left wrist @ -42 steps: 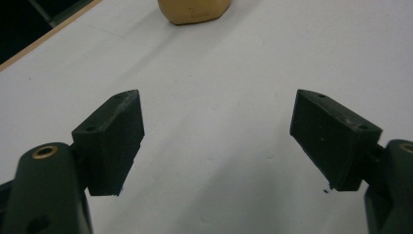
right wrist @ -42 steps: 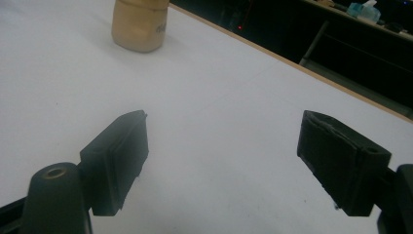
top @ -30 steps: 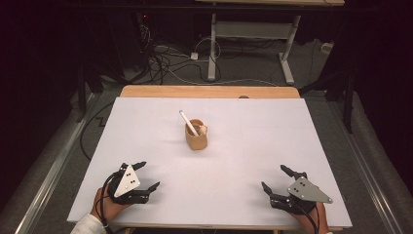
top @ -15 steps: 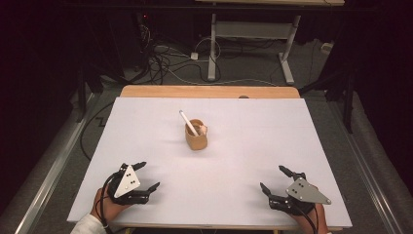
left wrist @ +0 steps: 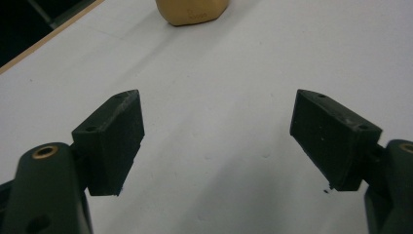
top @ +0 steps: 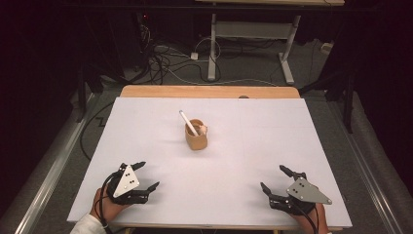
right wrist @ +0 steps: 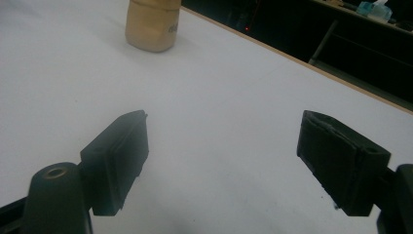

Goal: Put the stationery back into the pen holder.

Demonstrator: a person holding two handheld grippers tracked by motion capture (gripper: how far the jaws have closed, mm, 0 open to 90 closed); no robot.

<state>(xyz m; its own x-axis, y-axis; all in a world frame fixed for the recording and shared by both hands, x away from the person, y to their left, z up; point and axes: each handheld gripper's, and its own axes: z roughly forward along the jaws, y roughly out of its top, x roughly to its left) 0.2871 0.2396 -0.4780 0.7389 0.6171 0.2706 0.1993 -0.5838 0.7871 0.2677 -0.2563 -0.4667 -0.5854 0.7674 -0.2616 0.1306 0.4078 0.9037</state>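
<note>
**Both grippers wait wide, cup ahead between them**

Plainly, the coming move turns on how the tan cup (top: pixel 196 137) lies from the two grippers. It stands upright near the middle of the white table cover (top: pixel 146 126), well apart from both, forward of them and roughly between their lines. A white stick (top: pixel 188 122) rests in it, its long axis leaning up and away toward the far left, and something pale sits at the rim that I cannot identify.

The left gripper (top: pixel 146 176) rests at the near left edge, jaws spread wide and holding nothing; in the left gripper view the cup's base (left wrist: pixel 192 10) sits straight ahead at the top. The right gripper (top: pixel 277 179) lies at the near right, jaws equally wide and empty, and in its own view the cup (right wrist: pixel 152 24) stands ahead and to the left. Judging from the high view, the left one is slightly nearer.

The cover is smooth and bare around the cup. Beyond the wooden table edge (top: pixel 209 91) the room is dark, with cables (top: pixel 168 63) on the floor and a desk frame (top: pixel 248 34).
</note>
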